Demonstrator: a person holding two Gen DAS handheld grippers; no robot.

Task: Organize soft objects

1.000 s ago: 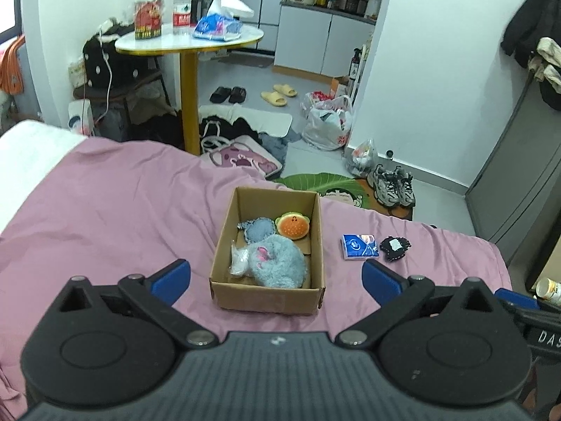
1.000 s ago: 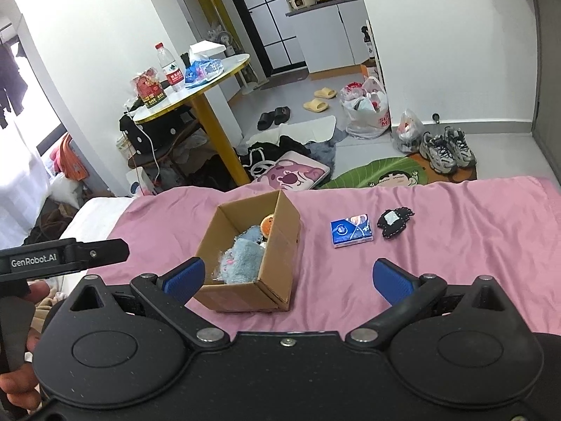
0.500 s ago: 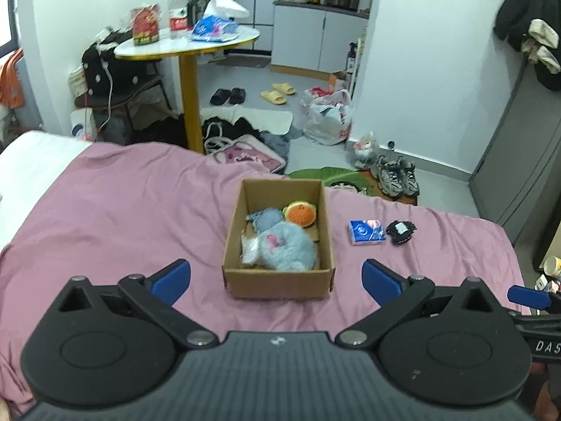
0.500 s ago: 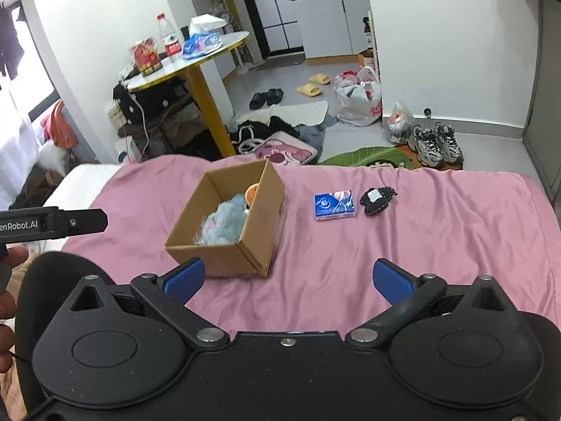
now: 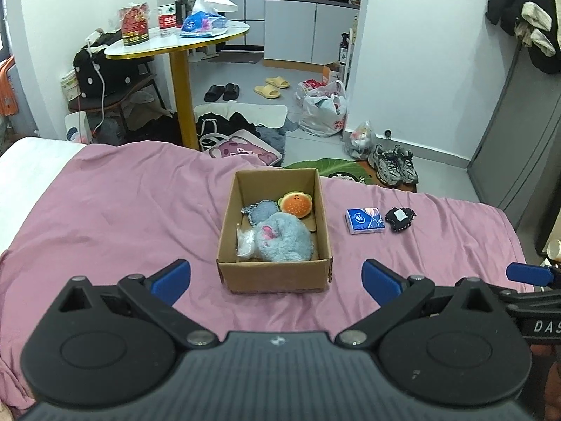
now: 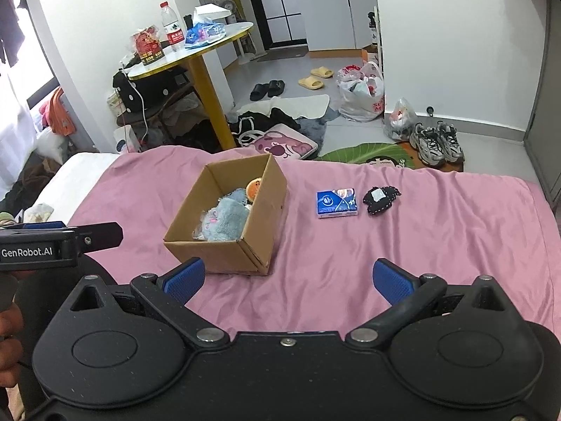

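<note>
Cardboard box, open-topped, standing on a bed covered with a pink sheet. Contents: grey-blue plush toy at the near end; orange burger-shaped plush at the far right corner; small blue-grey knitted piece beside it; clear plastic wrapper at the near left. On the sheet to the right of the box, apart from it: blue tissue packet, and just beside that a black soft item with a white tag. Left gripper: jaws spread wide, holding nothing, hovering short of the box. Right gripper: jaws likewise wide apart and empty, above the sheet.
</note>
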